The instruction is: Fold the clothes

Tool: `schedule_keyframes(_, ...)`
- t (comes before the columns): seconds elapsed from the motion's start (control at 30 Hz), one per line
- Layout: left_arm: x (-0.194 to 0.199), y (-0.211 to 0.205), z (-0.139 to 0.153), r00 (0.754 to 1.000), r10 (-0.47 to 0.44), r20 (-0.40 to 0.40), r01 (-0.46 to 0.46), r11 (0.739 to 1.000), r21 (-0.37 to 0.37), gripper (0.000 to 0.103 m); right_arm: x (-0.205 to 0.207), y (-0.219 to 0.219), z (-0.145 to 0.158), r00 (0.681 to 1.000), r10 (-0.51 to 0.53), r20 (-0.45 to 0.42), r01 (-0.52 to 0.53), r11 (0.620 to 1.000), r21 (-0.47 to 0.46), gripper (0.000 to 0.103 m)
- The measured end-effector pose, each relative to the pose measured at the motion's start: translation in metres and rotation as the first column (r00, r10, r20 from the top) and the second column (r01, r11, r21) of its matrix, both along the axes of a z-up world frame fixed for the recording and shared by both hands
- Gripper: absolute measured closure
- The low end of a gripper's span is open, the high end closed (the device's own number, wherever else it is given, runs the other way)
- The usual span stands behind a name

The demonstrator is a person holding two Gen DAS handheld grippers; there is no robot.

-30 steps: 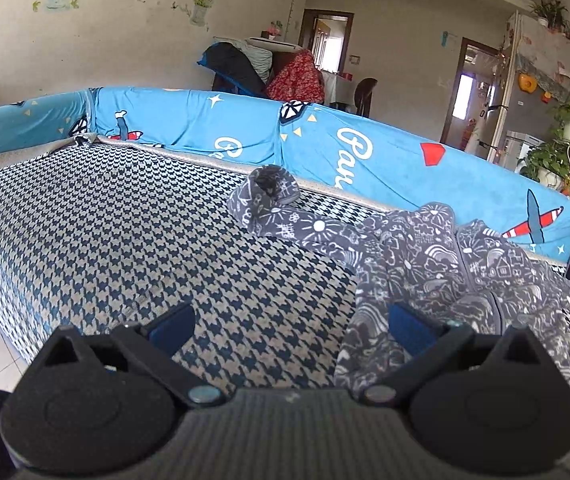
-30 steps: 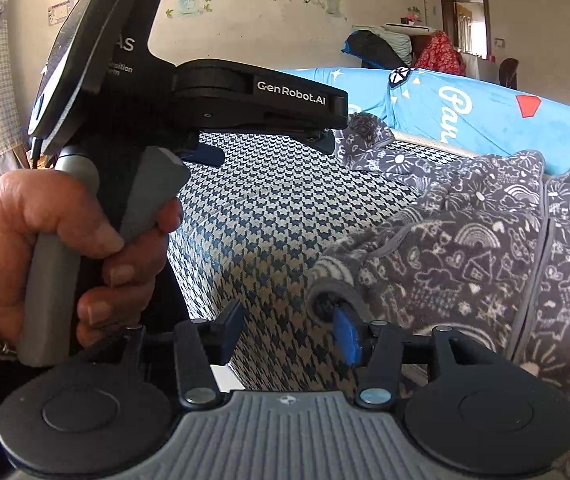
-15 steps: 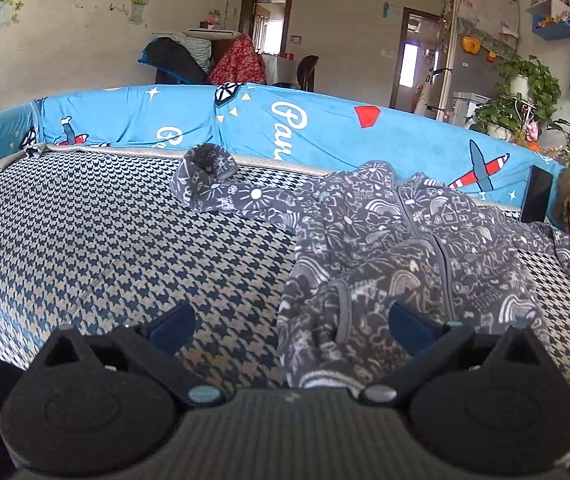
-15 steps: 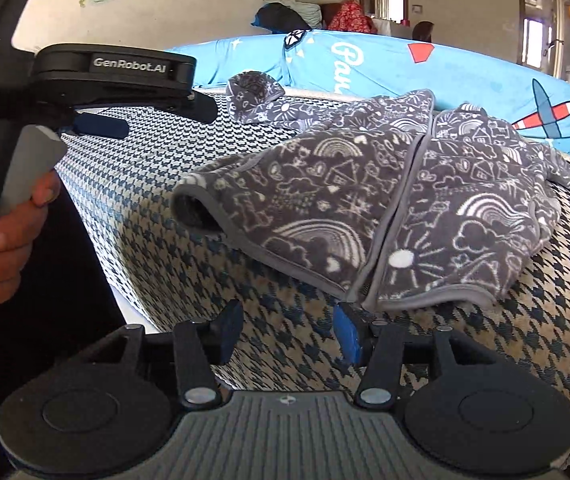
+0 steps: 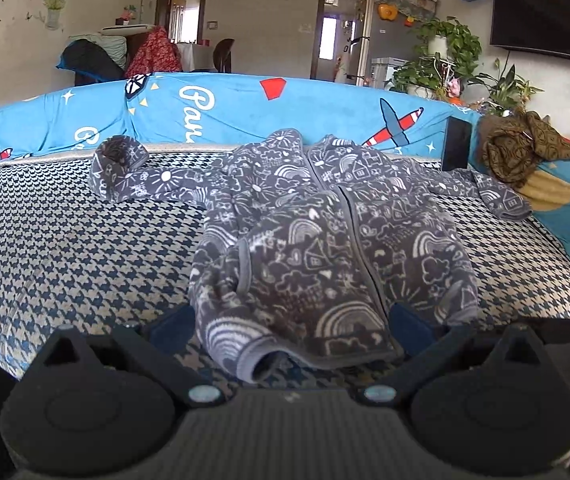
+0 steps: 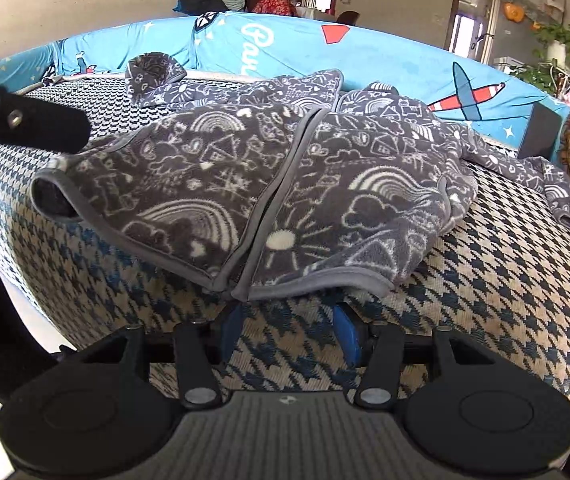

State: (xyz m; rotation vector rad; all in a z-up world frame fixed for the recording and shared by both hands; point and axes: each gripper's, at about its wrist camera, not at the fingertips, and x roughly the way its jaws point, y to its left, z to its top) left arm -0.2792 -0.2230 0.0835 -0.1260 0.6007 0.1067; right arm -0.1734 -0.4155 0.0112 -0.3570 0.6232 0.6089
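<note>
Houndstooth cloth covers the wide sofa seat (image 5: 65, 248), with a bright blue cover (image 5: 225, 108) printed with planes draped along the backrest. On the seat lies the grey fleece jacket (image 5: 325, 248), face up and zipped, its collar toward the backrest at twelve o'clock and its hem at the front edge at six o'clock. One sleeve (image 5: 137, 176) trails off to about ten o'clock, its cuff curled over; the other runs toward two o'clock, near a dark phone (image 5: 457, 142) propped against the backrest.

Both tools sit low at the hem. The left gripper (image 5: 289, 326) has its jaws spread wide, one either side of the hem's left corner, pressing on nothing. The right gripper (image 6: 287, 326) stands about half open just under the hem edge near the zip; no cloth is pinched between its pads.

I would judge the jacket light, thick and floppy, with a soft, grippy nap: it should not slip, but it will sag and bunch when lifted. The bound hem edge (image 6: 317, 284) looks like the firmest place to pinch, one corner per tool, lifting both together so the body folds flat.
</note>
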Motion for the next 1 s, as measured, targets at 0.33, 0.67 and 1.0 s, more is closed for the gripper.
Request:
schedule_keyframes(0.33, 0.007, -0.025, -0.014, 0.995, -0.063, -0.081, 0.071, 0.993, 0.097, 0.0, 0.021, -0.017, 0.022, 0.998, -0.07, 0.011, 0.068, 0.991, 0.117, 0.054)
schedule_keyframes(0.67, 0.033, -0.024, -0.028, 0.991, 0.068, -0.117, -0.036, 0.965, 0.259, 0.0, 0.051, -0.02, 0.047, 0.993, -0.113, 0.014, 0.107, 0.968, 0.229, 0.054)
schedule_keyframes(1.0, 0.055, 0.004, -0.019, 0.979, 0.184, -0.084, -0.162, 0.962, 0.222, 0.0, 0.094, -0.02, 0.078, 0.994, -0.106, 0.025, 0.093, 0.946, 0.312, 0.054)
